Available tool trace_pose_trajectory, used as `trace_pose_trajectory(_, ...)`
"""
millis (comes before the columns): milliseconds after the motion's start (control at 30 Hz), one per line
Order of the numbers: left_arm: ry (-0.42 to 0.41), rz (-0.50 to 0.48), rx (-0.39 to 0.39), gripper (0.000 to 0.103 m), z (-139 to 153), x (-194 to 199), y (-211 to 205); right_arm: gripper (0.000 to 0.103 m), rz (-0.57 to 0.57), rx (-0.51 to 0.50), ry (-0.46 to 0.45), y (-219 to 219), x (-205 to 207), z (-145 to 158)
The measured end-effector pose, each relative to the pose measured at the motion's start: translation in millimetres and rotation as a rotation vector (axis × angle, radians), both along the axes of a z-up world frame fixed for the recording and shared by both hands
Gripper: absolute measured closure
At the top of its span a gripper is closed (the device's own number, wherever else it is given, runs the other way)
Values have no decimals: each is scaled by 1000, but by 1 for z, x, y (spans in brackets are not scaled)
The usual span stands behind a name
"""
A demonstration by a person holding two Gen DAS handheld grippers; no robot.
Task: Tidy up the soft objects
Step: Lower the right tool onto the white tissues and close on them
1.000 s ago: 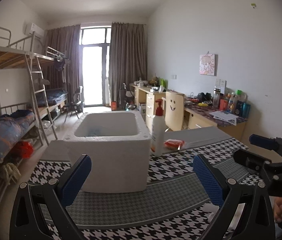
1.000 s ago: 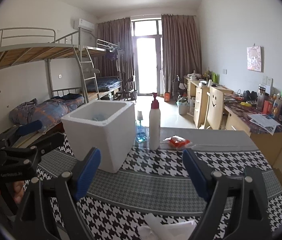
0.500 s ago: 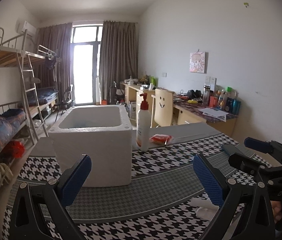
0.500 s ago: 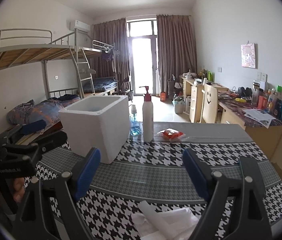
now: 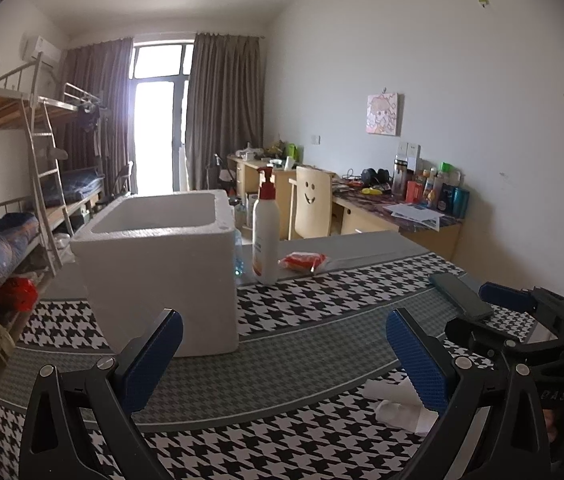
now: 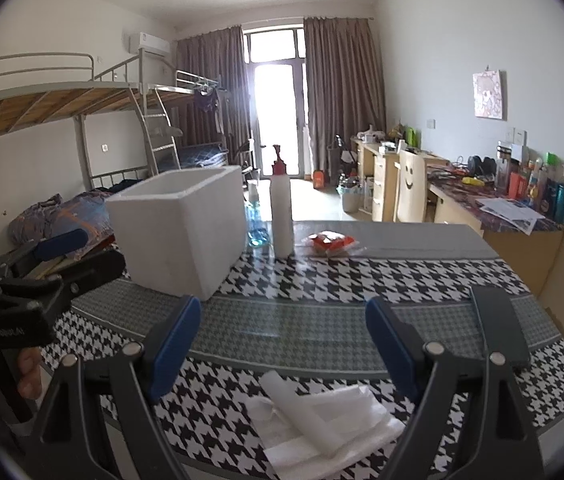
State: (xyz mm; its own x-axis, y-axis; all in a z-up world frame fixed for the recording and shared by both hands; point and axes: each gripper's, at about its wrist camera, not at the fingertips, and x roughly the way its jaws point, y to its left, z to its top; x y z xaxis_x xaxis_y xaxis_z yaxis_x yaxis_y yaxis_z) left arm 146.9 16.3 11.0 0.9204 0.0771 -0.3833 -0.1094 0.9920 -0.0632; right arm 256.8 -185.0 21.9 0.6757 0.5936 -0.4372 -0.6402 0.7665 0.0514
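Observation:
A pile of soft white foam sheets (image 6: 322, 420) lies on the houndstooth tablecloth near the front edge, just below my right gripper (image 6: 282, 344), which is open and empty. The sheets also show in the left wrist view (image 5: 398, 404), partly hidden behind my right finger. My left gripper (image 5: 282, 356) is open and empty, held above the table in front of the white foam box (image 5: 161, 264). The box (image 6: 181, 228) stands open-topped at the table's left. The left gripper also shows at the left edge of the right wrist view (image 6: 65, 256).
A pump bottle (image 6: 282, 216), a blue-tinted bottle (image 6: 255, 228) and a red packet (image 6: 328, 242) stand behind the box. A dark phone (image 6: 498, 328) lies on the table's right side. Bunk beds stand to the left, desks and a chair to the right.
Both grippers have pulled back and away from the box. The foam sheets have come into fuller view under the right gripper. Both stay open.

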Motion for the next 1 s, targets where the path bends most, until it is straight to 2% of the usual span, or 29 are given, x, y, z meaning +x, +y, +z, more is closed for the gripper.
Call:
trace_pose_trajectory(633, 52, -42, -5, 1, -18, 6, -12, 16, -11, -42, 27, -13, -4, -24)
trace_pose_trajectory(1000, 98, -69, -5, 1, -33, 17, -18, 16, 7, -78, 93, -17, -3, -51)
